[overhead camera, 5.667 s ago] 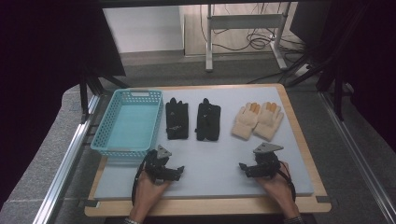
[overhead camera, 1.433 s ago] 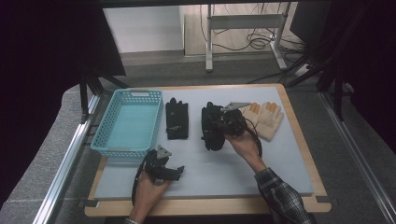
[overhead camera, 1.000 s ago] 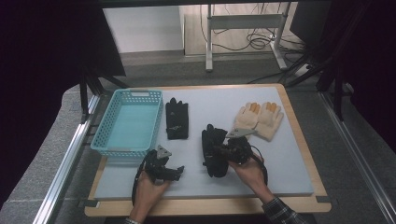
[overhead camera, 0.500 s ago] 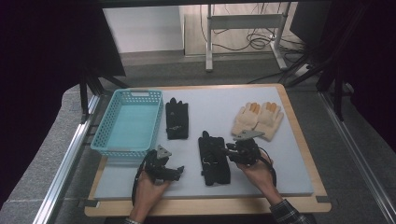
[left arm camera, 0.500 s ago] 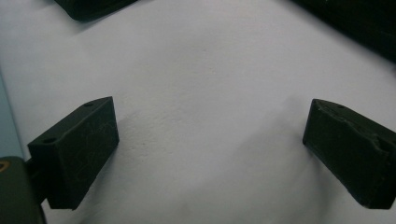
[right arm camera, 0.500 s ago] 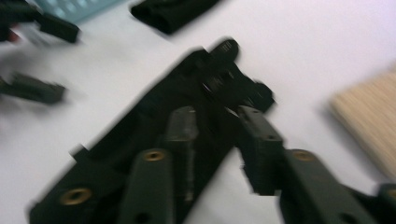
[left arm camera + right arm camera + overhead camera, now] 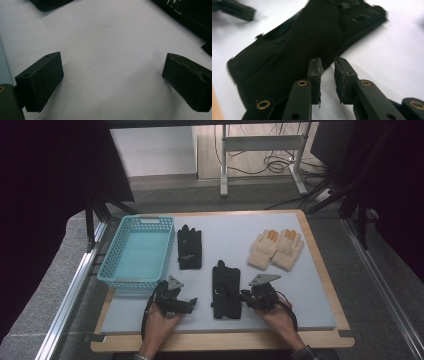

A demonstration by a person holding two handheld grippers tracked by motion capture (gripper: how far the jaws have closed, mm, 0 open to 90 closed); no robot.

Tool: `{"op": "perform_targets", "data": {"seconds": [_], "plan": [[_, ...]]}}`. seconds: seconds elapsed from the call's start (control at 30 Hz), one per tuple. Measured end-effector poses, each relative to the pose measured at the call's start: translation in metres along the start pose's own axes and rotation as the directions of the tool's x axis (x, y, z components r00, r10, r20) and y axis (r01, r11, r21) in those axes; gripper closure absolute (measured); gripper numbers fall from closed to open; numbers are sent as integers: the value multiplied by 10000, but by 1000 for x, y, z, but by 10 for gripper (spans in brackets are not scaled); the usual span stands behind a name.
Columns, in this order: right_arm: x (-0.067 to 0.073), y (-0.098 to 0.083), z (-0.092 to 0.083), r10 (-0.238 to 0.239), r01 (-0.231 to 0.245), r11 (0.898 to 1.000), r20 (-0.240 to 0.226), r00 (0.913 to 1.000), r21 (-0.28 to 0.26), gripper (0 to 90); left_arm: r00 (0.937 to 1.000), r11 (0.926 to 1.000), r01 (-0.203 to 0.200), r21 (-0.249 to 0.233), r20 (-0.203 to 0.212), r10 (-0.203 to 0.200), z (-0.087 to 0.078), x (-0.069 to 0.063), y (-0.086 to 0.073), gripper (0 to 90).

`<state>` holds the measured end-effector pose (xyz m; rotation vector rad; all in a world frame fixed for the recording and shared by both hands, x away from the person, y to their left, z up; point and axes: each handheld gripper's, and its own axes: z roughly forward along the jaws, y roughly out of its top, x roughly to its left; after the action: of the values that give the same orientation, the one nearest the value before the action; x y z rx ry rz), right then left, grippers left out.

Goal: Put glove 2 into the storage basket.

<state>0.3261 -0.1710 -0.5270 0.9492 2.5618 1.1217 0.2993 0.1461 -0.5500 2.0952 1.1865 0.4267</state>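
The right gripper's two black fingers stand narrowly apart with nothing between them, their tips just off the edge of the black fabric glove; the jaws have just been closing slightly. The left gripper holds its fingers wide over bare mat, gripping nothing.

In the high view, this black fabric glove lies flat, fingers pointing to the far edge, near the front edge of the pale grey mat that covers the wooden table, between the left gripper and the right gripper. A second black glove lies just beside the light blue plastic basket at the mat's left edge; a pair of cream knitted gloves lies toward the far right corner.

Handling, as judged: the glove is light, soft and limp, so it should drape and fold when lifted and may drag on the mat. It is not fragile. A pinch on the cuff or along one side edge, where the fabric can bunch between the pads, seems the surest hold; a flat approach on the palm may slip off.
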Motion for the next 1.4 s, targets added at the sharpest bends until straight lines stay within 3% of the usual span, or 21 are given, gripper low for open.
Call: {"op": "perform_targets", "data": {"seconds": [0.07, 0.27, 0.47, 0.67, 0.77, 1.0, 1.17, 1.4], "plan": [[3, 2, 0, -215, 215, 9998, 74, 9997, 26, 736, 10000, 10000, -1, -1, 0, 1, 0, 0, 0, 40], [-10, 12, -5, 33, -21, 9991, 291, 9996, -416, 667, 10000, 10000, -4, 5, 2, 4, 0, 0, 0, 40], [-18, 42, 2, -58, 68, 9972, 136, 9999, -749, 613, 10000, 10000, -22, 9, -1, 22, 0, 0, 0, 40], [-22, 82, 28, -258, 249, 9960, -97, 9996, -855, 611, 10000, 10000, -2, 11, 3, 2, 0, 0, 0, 40], [-23, 105, 46, -565, 560, 9958, -48, 9984, -728, 638, 10000, 10000, -18, 30, 8, 18, 0, 0, 0, 40], [-29, 138, 82, -677, 679, 9968, 53, 9977, -429, 653, 10000, 10000, -1, -9, 22, 1, 0, 0, 0, 41], [-35, 157, 113, -759, 764, 9969, 265, 9968, -207, 598, 10000, 10000, -1, 14, 21, 1, 0, 0, 0, 41], [-40, 172, 143, -574, 580, 9981, 274, 9980, -225, 485, 10000, 10000, 16, 1, 31, -16, 0, 0, 0, 41]]}}
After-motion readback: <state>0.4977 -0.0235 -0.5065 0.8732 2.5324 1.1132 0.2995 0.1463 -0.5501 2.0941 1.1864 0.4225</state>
